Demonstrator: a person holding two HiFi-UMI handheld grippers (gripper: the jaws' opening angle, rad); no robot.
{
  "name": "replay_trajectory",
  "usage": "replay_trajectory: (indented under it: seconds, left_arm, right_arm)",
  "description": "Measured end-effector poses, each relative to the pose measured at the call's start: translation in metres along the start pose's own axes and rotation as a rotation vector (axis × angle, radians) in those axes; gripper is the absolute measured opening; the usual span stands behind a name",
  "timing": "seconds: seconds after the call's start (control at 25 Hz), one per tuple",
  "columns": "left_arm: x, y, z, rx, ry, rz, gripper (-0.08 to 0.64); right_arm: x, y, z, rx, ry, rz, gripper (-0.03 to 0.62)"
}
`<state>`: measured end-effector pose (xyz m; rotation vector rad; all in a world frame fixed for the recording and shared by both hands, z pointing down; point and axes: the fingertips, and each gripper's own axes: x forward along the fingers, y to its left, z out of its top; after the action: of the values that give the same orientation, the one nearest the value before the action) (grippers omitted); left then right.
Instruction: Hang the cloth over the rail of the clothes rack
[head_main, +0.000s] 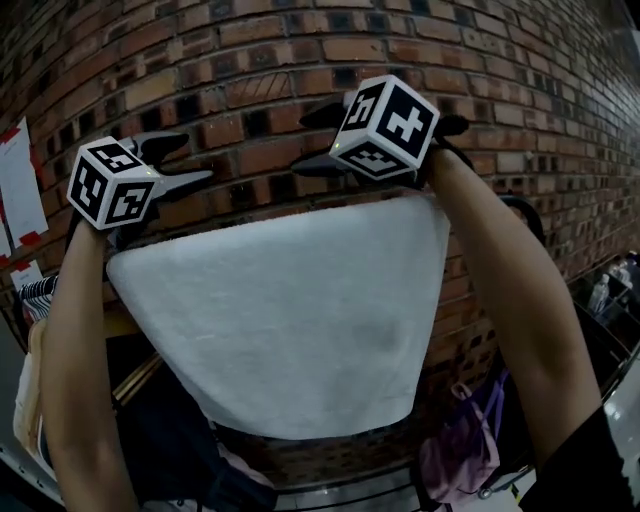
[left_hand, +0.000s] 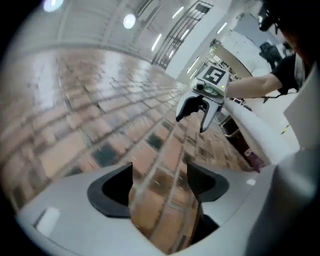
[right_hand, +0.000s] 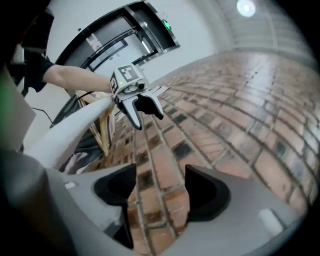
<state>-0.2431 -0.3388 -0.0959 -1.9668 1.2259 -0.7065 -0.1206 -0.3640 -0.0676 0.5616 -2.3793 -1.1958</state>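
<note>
A white cloth (head_main: 290, 320) hangs spread out in front of the brick wall (head_main: 300, 60). Its top edge runs from one gripper across to the other. Any rail under that edge is hidden by the cloth. My left gripper (head_main: 195, 160) is at the cloth's upper left corner, open, with only brick showing between its jaws (left_hand: 159, 182). My right gripper (head_main: 312, 140) is above the upper right corner, also open and empty (right_hand: 160, 185). Each gripper view shows the other gripper (left_hand: 197, 112) (right_hand: 142, 112) next to the draped cloth (left_hand: 260, 135) (right_hand: 75, 127).
The brick wall stands close behind both grippers. Papers (head_main: 20, 190) are stuck to it at the left. Garments on hangers (head_main: 40, 295) hang at the lower left. A purple bag (head_main: 460, 450) hangs at the lower right, near a metal bar (head_main: 350, 490).
</note>
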Motion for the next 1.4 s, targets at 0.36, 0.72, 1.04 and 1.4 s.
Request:
replay_trajectory:
  seconds: [0.36,0.72,1.04,1.4]
  left_arm:
    - [-0.143,-0.011,0.192,0.100,-0.703,0.680,0.006]
    - [-0.141,-0.232,0.093,-0.197,-0.683,0.555,0.006]
    - [-0.068,-0.417,-0.078,-0.547,-0.243,0.369,0.006]
    - [-0.063,-0.438,-0.086,-0.630,-0.206,0.340,0.006]
  right_arm:
    - [-0.136,-0.027,0.141,0.054,-0.571,-0.604,0.010]
    - [-0.132,0.190,0.067,0.336,-0.618,-0.647,0.005]
    - [-0.060,0.376,-0.108,0.792,-0.217,-0.508,0.005]
    - [-0.064,0.392,-0.114,0.780,-0.202,-0.500,0.005]
